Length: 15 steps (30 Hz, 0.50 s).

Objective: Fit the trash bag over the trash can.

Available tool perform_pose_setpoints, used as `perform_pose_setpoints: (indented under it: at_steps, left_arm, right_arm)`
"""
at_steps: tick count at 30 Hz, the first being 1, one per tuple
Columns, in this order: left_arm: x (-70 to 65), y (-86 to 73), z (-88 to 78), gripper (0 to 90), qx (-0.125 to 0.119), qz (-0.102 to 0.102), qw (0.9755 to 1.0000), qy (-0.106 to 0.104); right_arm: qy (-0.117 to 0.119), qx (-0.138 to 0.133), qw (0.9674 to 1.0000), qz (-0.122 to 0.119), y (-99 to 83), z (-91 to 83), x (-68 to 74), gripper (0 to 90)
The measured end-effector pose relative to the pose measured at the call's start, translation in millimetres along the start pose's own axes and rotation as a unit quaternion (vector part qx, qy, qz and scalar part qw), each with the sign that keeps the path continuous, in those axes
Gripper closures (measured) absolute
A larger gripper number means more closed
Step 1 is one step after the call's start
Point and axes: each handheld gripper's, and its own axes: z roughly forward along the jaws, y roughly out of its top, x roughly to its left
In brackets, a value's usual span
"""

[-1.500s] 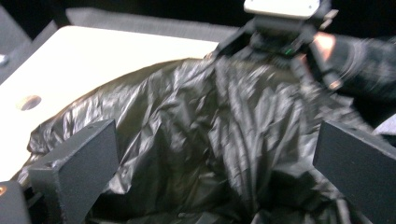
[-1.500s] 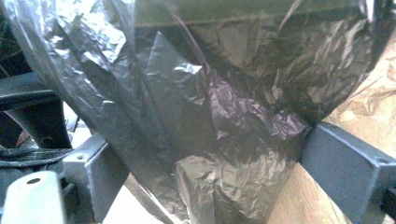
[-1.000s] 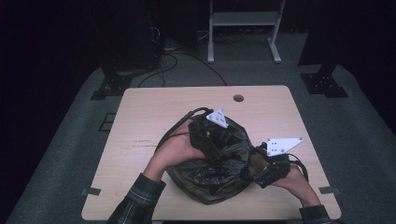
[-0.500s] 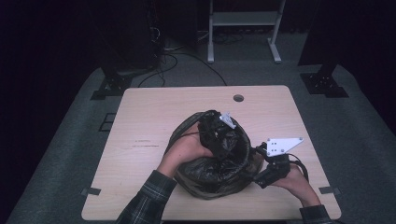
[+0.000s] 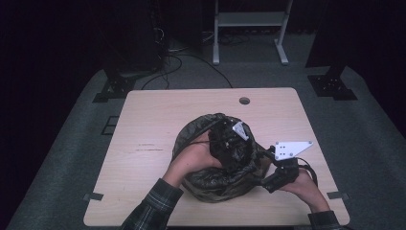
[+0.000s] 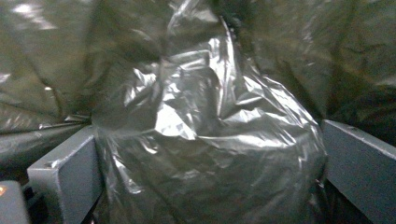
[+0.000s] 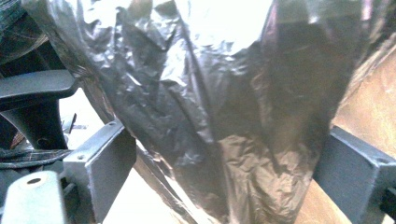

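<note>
Left gripper (image 5: 233, 140) shifted deeper into bag (image 5: 210, 179); wooden table (image 5: 158, 124).

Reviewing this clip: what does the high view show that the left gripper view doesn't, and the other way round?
High view alone: the whole wooden table with its round hole, both forearms, the left tool down in the bag's open mouth, and the right tool at the bag's right edge.

Left gripper view alone: a close look at crinkled film bunched between that tool's two grey jaws, which stand wide apart.

Both: the dark glossy plastic bag.
</note>
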Motion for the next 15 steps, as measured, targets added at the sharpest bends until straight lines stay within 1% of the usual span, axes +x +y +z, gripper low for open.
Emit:
perform_pose_setpoints:
  at_steps: [3,5,6,7,8,11,13,15]
  left_arm:
    - [-4.3,0.2,5.0,0.0,0.009,-0.001,0.9999,-0.004]
    - [-4.9,-0.3,7.3,0.0,0.016,-0.003,0.9998,-0.009]
    - [-5.1,-0.2,8.2,0.0,0.020,0.000,0.9998,-0.009]
    - [-5.0,0.1,7.1,0.0,0.018,0.002,0.9998,-0.007]
    - [-5.1,0.3,5.7,0.0,0.011,-0.001,0.9999,-0.006]
    - [-3.8,0.8,-2.0,0.0,0.006,0.001,1.0000,0.003]
    - [-3.2,0.2,-10.8,0.0,0.005,-0.001,0.9999,0.014]
    - [-0.7,-1.9,-21.3,0.0,0.006,0.004,0.9997,0.023]
  right_arm:
    - [0.000,0.000,1.0000,0.001,-0.1,-0.7,0.0,10.1]
    - [0.000,0.000,1.0000,0.000,-0.2,-1.0,-0.3,10.1]
    - [0.000,0.000,1.0000,0.001,-0.3,-1.1,-0.3,10.1]
    - [-0.001,0.000,1.0000,0.000,-0.4,-1.3,-0.6,10.1]
    - [-0.001,0.001,1.0000,0.001,-0.4,-1.5,-0.6,10.1]
    - [-0.002,-0.001,1.0000,0.002,-0.7,-2.4,-1.0,10.1]
    - [-0.004,-0.001,1.0000,0.002,-0.7,-3.6,-0.9,10.1]
    - [-0.004,-0.003,1.0000,0.004,-0.8,-4.6,-0.6,10.1]
